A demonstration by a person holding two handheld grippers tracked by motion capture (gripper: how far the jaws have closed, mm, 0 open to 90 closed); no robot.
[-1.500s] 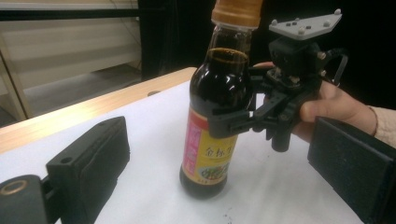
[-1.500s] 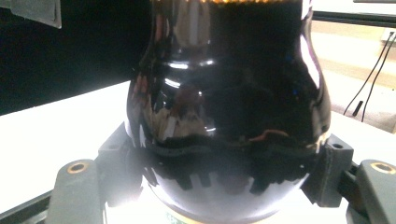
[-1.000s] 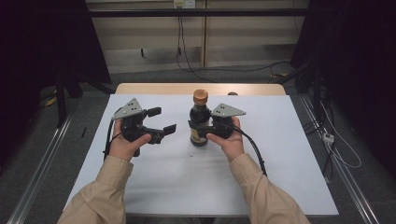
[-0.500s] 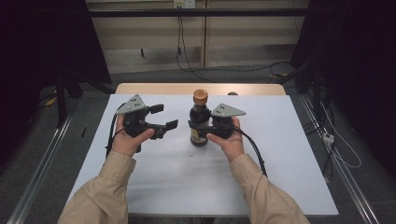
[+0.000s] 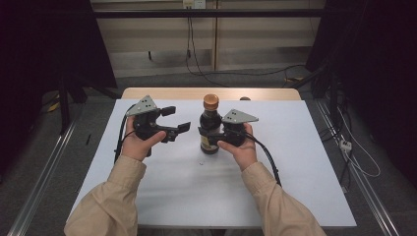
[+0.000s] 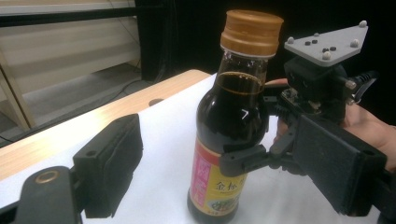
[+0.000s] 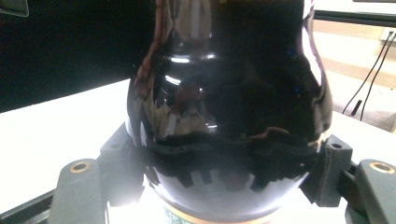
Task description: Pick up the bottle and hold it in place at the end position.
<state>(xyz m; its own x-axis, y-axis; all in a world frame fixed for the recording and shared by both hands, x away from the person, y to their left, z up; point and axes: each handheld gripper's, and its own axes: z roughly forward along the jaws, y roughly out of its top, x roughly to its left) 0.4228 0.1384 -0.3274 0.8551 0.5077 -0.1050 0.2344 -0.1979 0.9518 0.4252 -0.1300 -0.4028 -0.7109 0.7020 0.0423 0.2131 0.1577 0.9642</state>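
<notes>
Right gripper [image 5: 209,138] is clamped on the dark sauce bottle [image 5: 210,125], jaws closed around its lower body, one on each side. In the right gripper view the glass [image 7: 229,116] sits pressed between my two pads [image 7: 123,161], contact on both sides. Bottle stands upright on the white table cover [image 5: 295,172], roughly mid-table toward the far edge, orange-brown cap [image 5: 211,102] still on. The left gripper view shows dark liquid up into the neck and a pink and yellow label [image 6: 215,186] low on the body.

Left gripper [image 5: 176,120] is off to the left of the bottle, near it but not touching, jaws spread wide with nothing between them. It's pointed toward the bottle; in its own view one pad [image 6: 114,163] shows at lower left, with the bottle [image 6: 233,126] and the right gripper [image 6: 245,158] ahead.

My left hand [image 5: 137,142] is wrapped round the left gripper's body, my right hand [image 5: 241,147] behind the right one. Both cables trail back toward my tan sleeves [image 5: 113,201]. Wooden table edge [image 5: 172,92] visible beyond the cover.
</notes>
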